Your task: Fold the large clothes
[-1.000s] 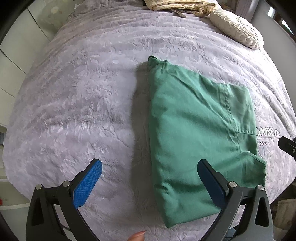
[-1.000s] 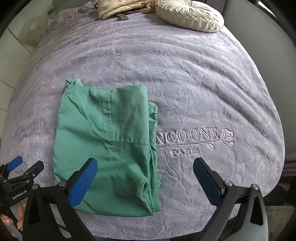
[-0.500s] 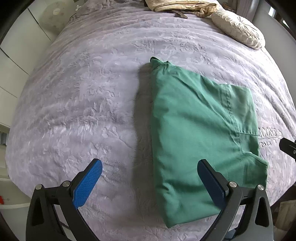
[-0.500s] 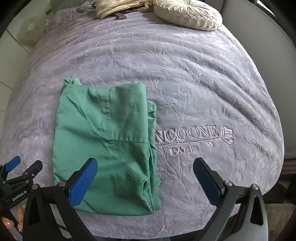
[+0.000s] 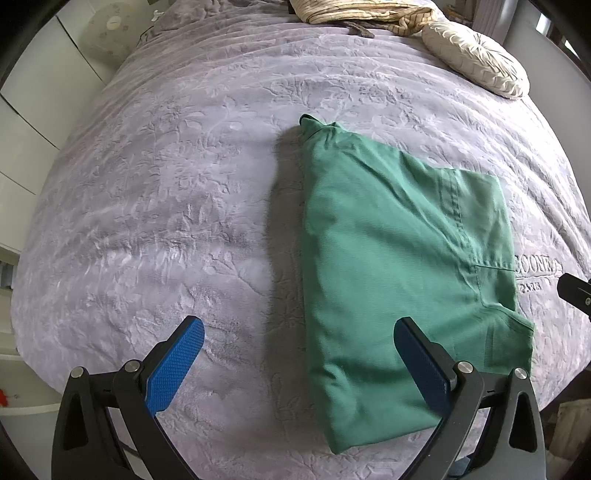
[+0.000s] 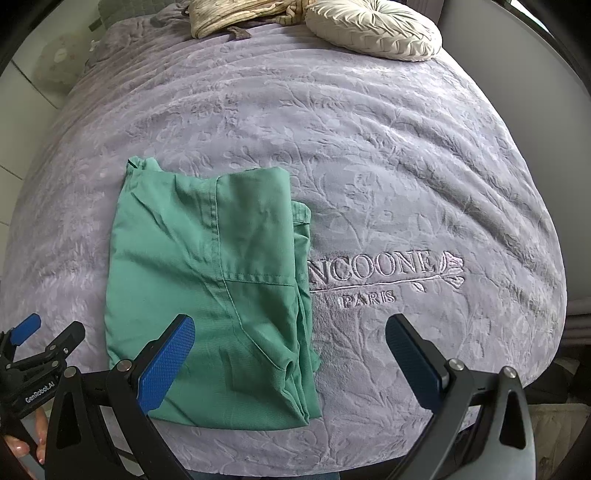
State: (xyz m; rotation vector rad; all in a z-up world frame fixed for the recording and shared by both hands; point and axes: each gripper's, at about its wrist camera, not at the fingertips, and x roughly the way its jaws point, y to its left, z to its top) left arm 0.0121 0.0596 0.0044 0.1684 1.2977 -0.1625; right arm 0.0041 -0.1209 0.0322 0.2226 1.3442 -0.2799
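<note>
right claw (image 6: 290, 363) gapes wide above a folded green garment (image 6: 207, 291) on the purple bedspread (image 6: 369, 166).

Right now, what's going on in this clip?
A person holding a gripper in each hand is folding clothes on a bed. A green garment lies folded into a compact rectangle on the purple bedspread. The left gripper and the right gripper both hang open above the near edge, holding nothing. A cream cushion and a beige striped cloth sit at the far end.
</note>
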